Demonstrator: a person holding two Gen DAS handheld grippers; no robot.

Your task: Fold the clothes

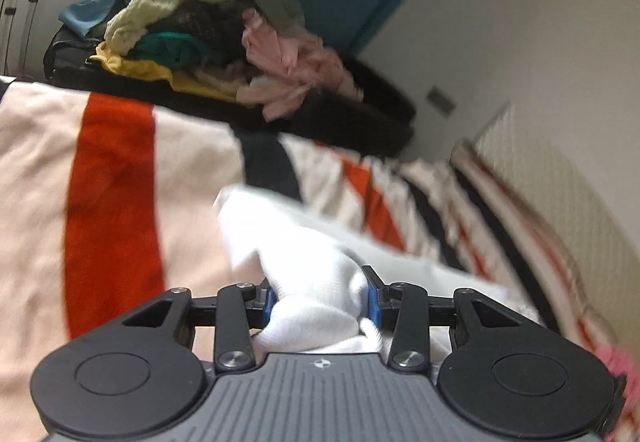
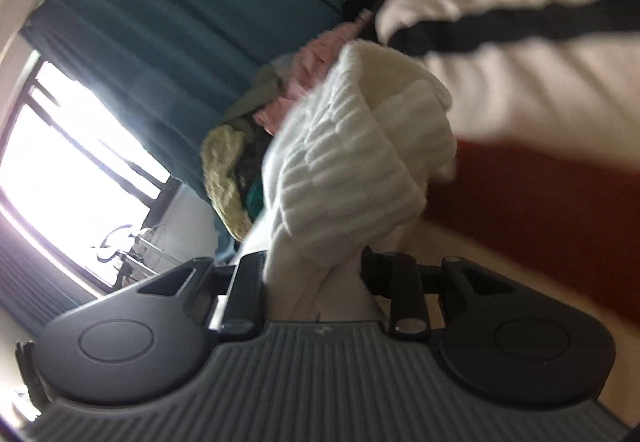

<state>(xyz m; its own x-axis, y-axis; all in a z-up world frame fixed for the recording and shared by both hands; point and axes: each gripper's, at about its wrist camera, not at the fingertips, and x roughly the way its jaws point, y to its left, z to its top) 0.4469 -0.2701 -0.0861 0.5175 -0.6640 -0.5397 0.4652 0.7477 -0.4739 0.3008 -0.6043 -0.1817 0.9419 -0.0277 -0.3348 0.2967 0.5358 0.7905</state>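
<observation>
Striped cream, red and black blanket [image 1: 120, 177] covering one bed, one black suitcase [image 1: 340, 117] heaped with clothes behind, one white ribbed garment [image 2: 352, 169] over the blanket, left gripper [image 1: 318, 296] and right gripper [image 2: 316, 266] each clenched on its fabric.

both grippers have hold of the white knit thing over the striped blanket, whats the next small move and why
Probably draw the two grippers apart to pull the cloth flat. The left gripper pinches a bunched wad of the white ribbed knit garment between its blue pads, and the right gripper holds more of it, rumpled. It hangs crumpled above the cream blanket with red and black stripes, so no fold line shows yet.
</observation>
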